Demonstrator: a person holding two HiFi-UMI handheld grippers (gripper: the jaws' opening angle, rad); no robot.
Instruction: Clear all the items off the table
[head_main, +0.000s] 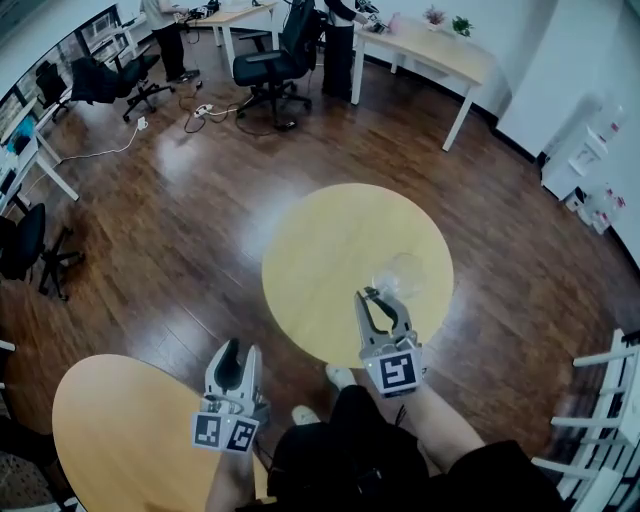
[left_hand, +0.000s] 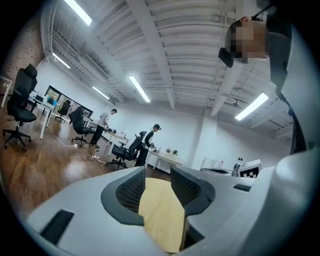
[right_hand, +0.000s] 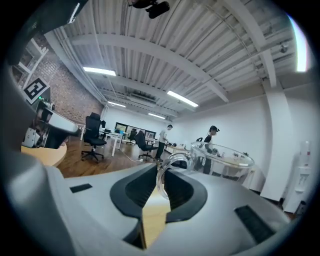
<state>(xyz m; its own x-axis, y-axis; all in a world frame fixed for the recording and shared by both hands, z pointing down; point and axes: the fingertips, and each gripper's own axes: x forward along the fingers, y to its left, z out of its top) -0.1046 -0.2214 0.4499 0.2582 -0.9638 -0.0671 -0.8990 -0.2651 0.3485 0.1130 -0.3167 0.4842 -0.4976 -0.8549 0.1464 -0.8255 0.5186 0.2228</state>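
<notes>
The right gripper (head_main: 375, 295) (right_hand: 162, 175) is clamped on the handle (right_hand: 172, 159) of a clear glass cup (head_main: 405, 272) (right_hand: 222, 160). The thin glass loop is pinched between its two dark pads, and the bowl of the cup sits just beyond the jaw tips, a little to their right in the right gripper view. From the head view the cup is over the near right part of the round yellow worktop (head_main: 330, 250); whether its base rests on the wood cannot be told.

The left gripper (head_main: 232, 352) (left_hand: 157, 175) hangs lower left of that worktop, well apart from the cup. Its jaws stand a little apart with nothing between them; only the yellow top (left_hand: 160, 215) shows through the gap.

A second round worktop (head_main: 120, 430) lies at the lower left of the head view. The floor (head_main: 180, 220) is dark glossy wood. Farther back stand black office chairs (head_main: 270, 65), a pale desk (head_main: 430, 50) bearing small plants, and two people (head_main: 340, 40) at the desks. A cable with a power strip (head_main: 200, 110) trails across the floor.
</notes>
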